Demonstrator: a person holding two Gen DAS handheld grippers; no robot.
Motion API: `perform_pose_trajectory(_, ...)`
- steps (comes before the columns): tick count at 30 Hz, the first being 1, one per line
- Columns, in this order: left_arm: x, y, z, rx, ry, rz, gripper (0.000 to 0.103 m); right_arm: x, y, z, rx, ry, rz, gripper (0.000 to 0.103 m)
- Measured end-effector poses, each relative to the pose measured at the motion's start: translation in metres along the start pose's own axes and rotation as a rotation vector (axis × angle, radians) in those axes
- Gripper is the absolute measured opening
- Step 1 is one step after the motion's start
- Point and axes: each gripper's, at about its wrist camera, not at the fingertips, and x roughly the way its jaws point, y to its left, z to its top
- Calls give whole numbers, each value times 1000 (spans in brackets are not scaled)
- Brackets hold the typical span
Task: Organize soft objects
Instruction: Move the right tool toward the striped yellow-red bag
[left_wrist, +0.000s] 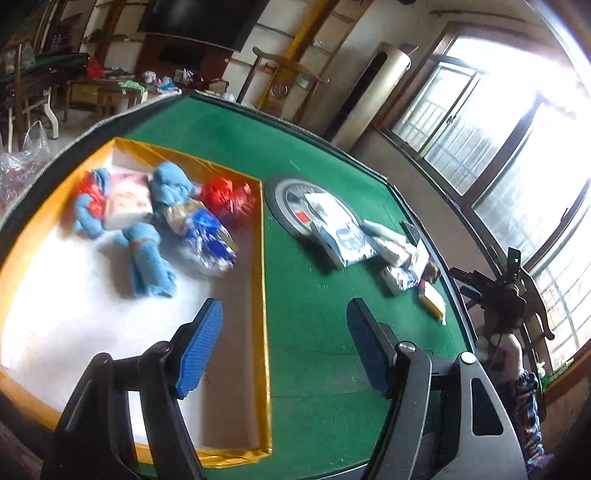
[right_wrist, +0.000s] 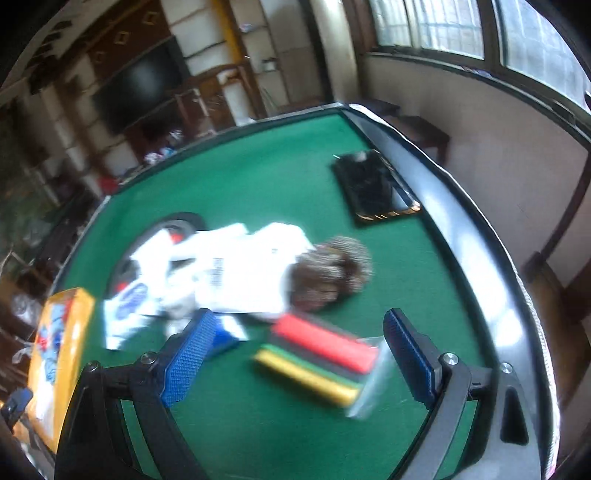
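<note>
- While both grippers hover over the green table (left_wrist: 314, 155), neither holds anything.
- Left gripper (left_wrist: 284, 339): jaws apart, empty, above the yellow-rimmed tray (left_wrist: 264, 295) edge.
- Tray holds blue knit pieces (left_wrist: 151, 266), red bags (left_wrist: 225, 197) and packets.
- Right gripper (right_wrist: 299, 354): jaws wide, empty; striped sponge pack (right_wrist: 317, 360) lies on the table between them, untouched.
- White packets (right_wrist: 229, 273) lie beyond the pack, right of the tray.

- Daylight pours through the windows (left_wrist: 517, 122), totally blown out at the right edge.
- Right wrist view is smeared; the white packets (right_wrist: 229, 269) glare.
- Fisheye bends the table rim (left_wrist: 424, 206), corners go dark.
</note>
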Motion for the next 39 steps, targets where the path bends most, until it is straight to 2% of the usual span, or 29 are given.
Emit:
perform_pose_trajectory(2,1,-7,-3,8,11,8,69,13,-14,3,31,22,1,89)
perform_pose_trajectory(4,0,-13,-6,16,13,13,69,27,-21,4,41,35,38,89)
perform_pose_trajectory(8,0,-21,-8,29,12,30,69,43,-10,1,0,72,137,89)
perform_pose_trajectory(11,3,-24,-8,32,17,32,69,53,18,-10,-87,139,222,89)
perform_pose_trajectory(15,6,-26,-10,37,27,22,69,44,64,-49,-248,264,390,90)
perform_pose_trajectory(17,8,-27,-11,41,34,8,69,33,75,-56,-287,264,439,89)
perform_pose_trajectory(19,11,-30,-12,44,41,0,69,23,75,-48,-253,204,411,89)
perform_pose_trajectory(21,15,-34,-14,49,50,-14,69,26,75,-34,-229,166,335,89)
perform_pose_trajectory(25,16,-39,-18,60,66,-33,69,56,73,-14,-135,192,294,89)
perform_pose_trajectory(29,13,-35,-19,54,61,-23,69,80,81,-8,-118,199,264,89)
perform_pose_trajectory(31,13,-32,-19,50,64,-15,69,82,90,-12,-157,185,252,88)
perform_pose_trajectory(35,16,-31,-19,49,72,-11,69,80,120,-22,-312,198,225,73)
perform_pose_trajectory(39,21,-38,-21,69,87,-20,69,66,150,-43,-454,243,328,73)
